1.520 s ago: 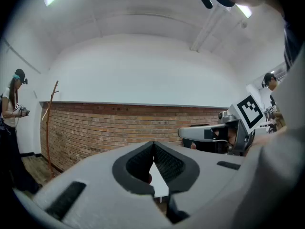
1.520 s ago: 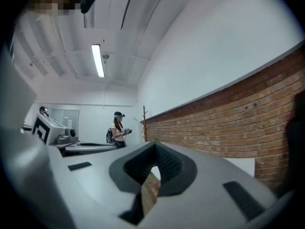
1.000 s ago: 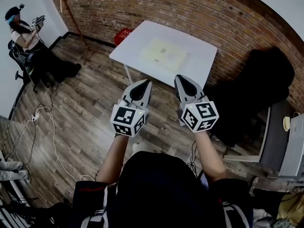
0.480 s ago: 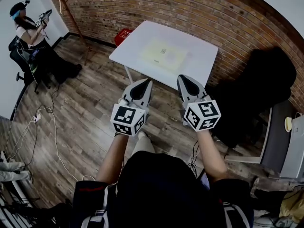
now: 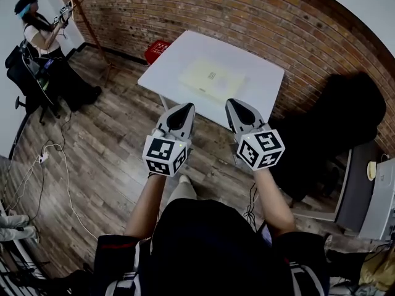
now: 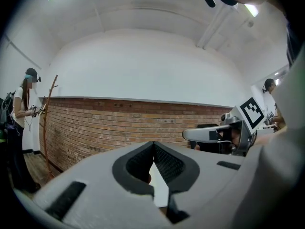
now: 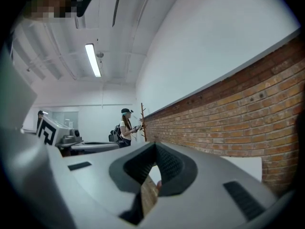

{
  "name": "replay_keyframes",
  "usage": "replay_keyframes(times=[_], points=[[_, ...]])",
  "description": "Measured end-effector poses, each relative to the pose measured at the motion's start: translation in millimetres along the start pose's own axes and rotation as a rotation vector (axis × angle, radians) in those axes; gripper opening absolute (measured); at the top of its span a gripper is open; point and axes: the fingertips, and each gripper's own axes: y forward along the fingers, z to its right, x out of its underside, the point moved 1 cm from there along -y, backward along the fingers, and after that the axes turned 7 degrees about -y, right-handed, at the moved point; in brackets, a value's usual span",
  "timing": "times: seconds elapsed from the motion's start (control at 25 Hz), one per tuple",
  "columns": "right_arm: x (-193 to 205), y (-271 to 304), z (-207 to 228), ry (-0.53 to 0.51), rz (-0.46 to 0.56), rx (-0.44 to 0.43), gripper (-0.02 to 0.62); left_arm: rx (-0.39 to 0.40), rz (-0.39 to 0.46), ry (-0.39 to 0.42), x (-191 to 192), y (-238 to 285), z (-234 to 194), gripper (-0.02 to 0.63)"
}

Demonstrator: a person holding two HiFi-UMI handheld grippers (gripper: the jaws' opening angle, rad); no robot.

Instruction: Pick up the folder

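A pale yellow folder [image 5: 211, 79] lies flat on the white table [image 5: 253, 66] against the brick wall. In the head view my left gripper [image 5: 184, 108] and right gripper [image 5: 233, 104] are held side by side over the wooden floor, just short of the table's near edge. Both point level toward the table with their jaws shut and nothing between them. In the left gripper view the left gripper's [image 6: 153, 144] tips meet, with the right gripper's marker cube [image 6: 251, 112] off to the right. The right gripper's [image 7: 155, 146] tips meet too.
A second person [image 5: 38, 32] with grippers stands at the far left beside a wooden coat stand [image 5: 92, 32]. A red crate [image 5: 158, 48] sits behind the table. A black chair [image 5: 336, 125] is at the right, and cables [image 5: 46, 165] trail over the floor at the left.
Both grippers and I have moved closer to the table, which now sits lower and nearer in the head view. The person at the far left has raised their grippers higher.
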Motion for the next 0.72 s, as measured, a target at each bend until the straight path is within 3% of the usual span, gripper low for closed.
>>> replay_keyframes(times=[0.72], points=[[-10.4, 128.0, 30.9, -0.006, -0.033, 0.036, 0.028, 0.051, -0.019, -0.032, -22.1, 74.9, -97.6, 0.017]])
